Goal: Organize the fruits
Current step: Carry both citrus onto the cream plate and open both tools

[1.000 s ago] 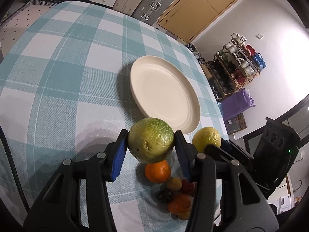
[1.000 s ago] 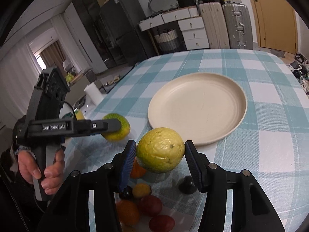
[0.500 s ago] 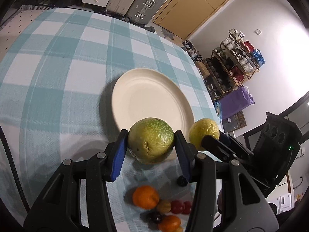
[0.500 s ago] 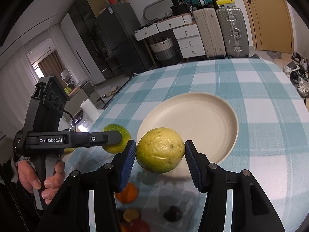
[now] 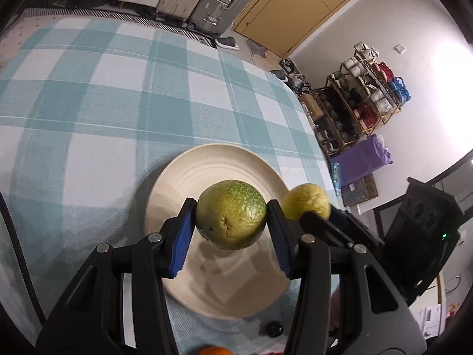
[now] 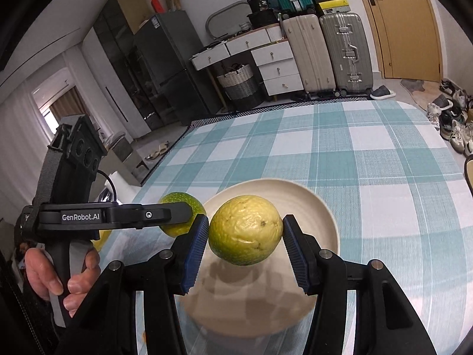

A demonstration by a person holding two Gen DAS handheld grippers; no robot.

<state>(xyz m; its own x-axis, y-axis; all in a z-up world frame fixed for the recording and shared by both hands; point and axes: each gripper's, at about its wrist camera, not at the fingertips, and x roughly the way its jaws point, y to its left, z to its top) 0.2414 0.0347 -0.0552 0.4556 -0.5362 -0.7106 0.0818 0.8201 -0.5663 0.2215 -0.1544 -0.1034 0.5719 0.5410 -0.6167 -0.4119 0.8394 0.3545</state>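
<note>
While a second ago both claws hung over the loose fruit, they now sit above the plate (image 5: 183, 177). The left gripper (image 5: 232, 222) pinches a green fruit (image 5: 230, 219); the right gripper (image 6: 245, 230) pinches a yellow fruit (image 6: 245, 229). Beneath each claw lies bare plate, so letting go seems the next step.
</note>
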